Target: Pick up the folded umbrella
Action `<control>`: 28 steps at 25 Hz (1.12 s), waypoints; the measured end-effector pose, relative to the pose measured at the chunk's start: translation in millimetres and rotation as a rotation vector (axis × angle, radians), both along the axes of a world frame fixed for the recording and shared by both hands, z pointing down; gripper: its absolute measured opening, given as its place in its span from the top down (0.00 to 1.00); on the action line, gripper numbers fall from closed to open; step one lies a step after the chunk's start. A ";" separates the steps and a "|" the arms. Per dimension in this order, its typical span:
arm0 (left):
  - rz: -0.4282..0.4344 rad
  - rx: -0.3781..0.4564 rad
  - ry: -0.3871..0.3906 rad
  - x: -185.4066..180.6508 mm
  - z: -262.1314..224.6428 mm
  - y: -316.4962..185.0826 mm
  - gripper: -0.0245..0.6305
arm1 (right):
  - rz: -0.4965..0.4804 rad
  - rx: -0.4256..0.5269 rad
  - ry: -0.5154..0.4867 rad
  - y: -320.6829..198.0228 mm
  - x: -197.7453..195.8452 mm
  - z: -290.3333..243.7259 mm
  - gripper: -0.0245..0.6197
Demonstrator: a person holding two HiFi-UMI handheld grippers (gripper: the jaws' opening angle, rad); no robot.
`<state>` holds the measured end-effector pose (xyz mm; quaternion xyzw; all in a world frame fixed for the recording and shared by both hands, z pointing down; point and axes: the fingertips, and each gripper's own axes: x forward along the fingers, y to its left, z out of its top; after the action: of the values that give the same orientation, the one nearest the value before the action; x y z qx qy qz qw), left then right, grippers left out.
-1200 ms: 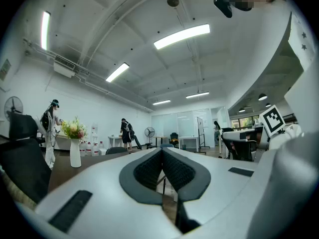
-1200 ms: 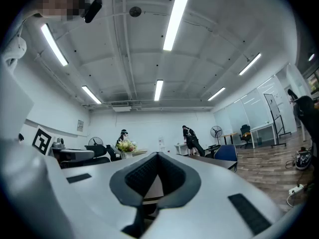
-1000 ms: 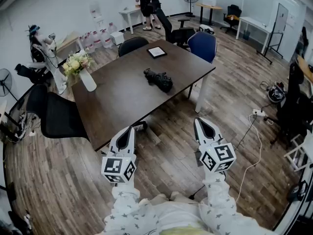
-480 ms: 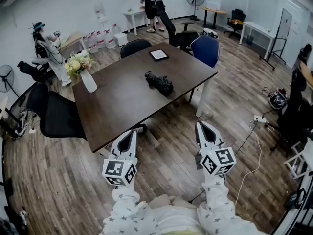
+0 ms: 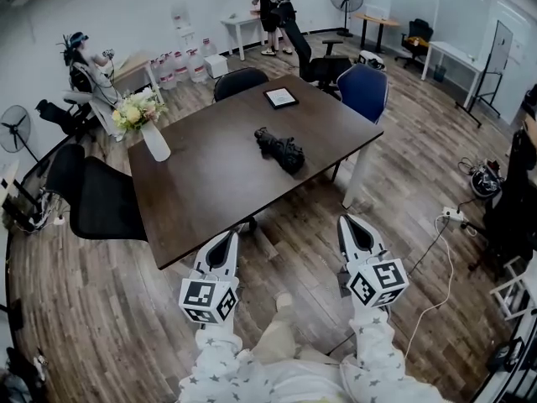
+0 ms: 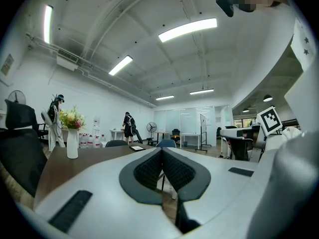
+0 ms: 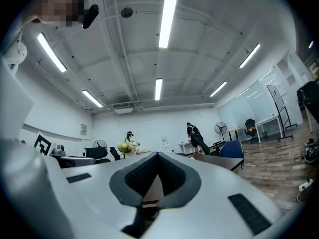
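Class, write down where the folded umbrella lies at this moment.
In the head view the folded umbrella lies on the dark table, right of its centre, nearer the tablet than the flower vase.

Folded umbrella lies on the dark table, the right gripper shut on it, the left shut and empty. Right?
No: the head view shows the right gripper shut but empty, short of the table. The folded umbrella lies on the table untouched; the left gripper is shut and empty.
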<state>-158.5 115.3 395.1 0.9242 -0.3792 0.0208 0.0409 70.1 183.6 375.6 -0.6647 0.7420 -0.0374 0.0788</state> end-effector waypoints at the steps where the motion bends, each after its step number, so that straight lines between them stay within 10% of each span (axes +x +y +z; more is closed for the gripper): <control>1: -0.001 -0.004 -0.001 3.0 2.3 -6.9 0.93 | -0.004 -0.001 -0.001 -7.7 2.5 1.2 0.93; 28: 0.012 -0.057 0.020 73.0 20.7 -235.6 0.93 | -0.040 -0.083 -0.047 -250.3 51.3 32.2 0.93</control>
<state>-85.5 -120.3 415.9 0.9251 -0.3723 0.0225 0.0709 121.4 -66.7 407.8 -0.6513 0.7510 -0.0850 0.0678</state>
